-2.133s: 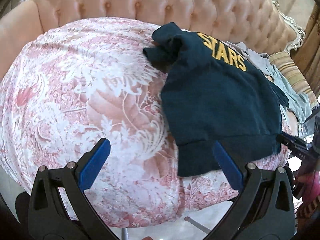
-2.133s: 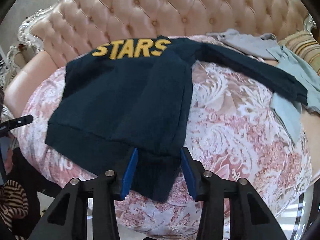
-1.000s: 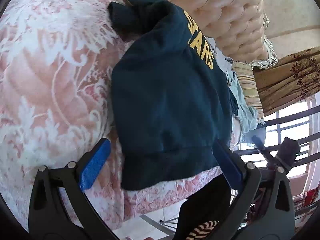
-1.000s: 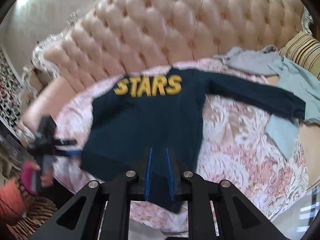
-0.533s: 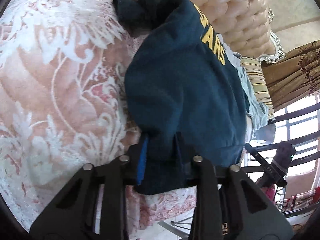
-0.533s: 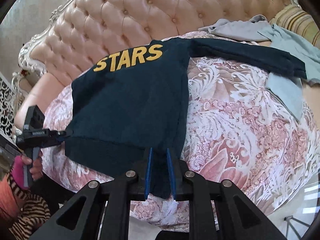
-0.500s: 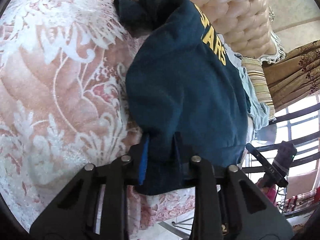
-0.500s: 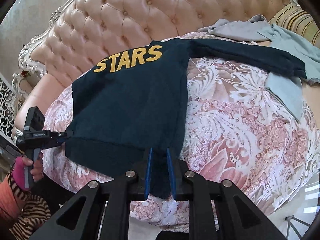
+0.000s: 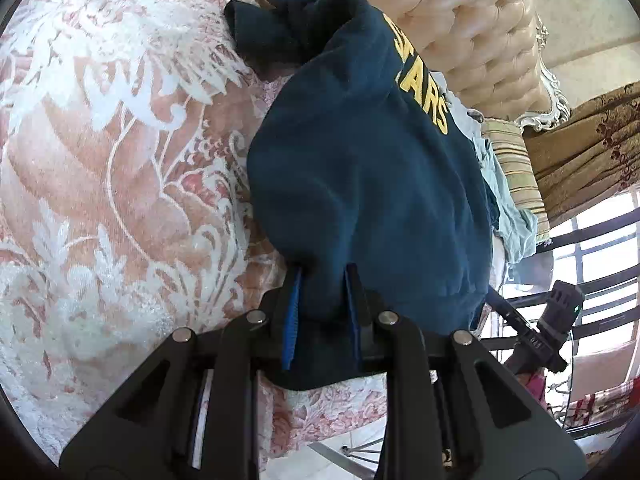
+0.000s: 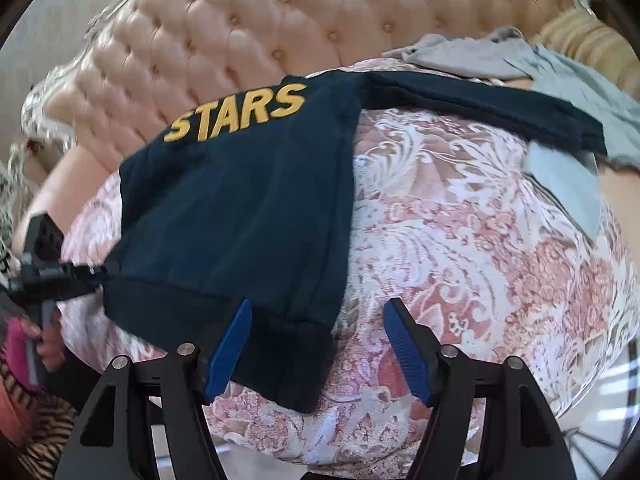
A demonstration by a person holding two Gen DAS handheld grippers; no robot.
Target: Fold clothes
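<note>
Right wrist view: a dark navy sweatshirt with yellow "STARS" lettering [image 10: 240, 208] lies spread on a pink-and-white floral bedspread [image 10: 460, 248], its printed chest toward a tufted peach leather headboard [image 10: 280, 20] and one sleeve stretched out to the right. The right gripper [image 10: 316, 344], black-framed with blue pads, has its jaws opening; the corner of the sweatshirt's ribbed hem lies between them, and the pads stand apart from the cloth on both sides. Grey and pale blue garments [image 10: 560, 76] are heaped at the bed's far right, the outstretched sleeve's cuff lying on them. At the left edge, a person's hand [image 10: 44, 340] holds the other gripper against the hem's opposite corner.

Left wrist view: the left gripper [image 9: 322, 308] is clamped on the sweatshirt's [image 9: 360, 168] hem corner, the dark fabric bunched between the narrowly spaced blue pads. The garment's other sleeve lies crumpled near the headboard [image 9: 480, 20]. A striped cushion [image 9: 516, 168] and brown patterned curtains [image 9: 592, 148] stand beyond the bed, beside a barred window [image 9: 600, 248].
</note>
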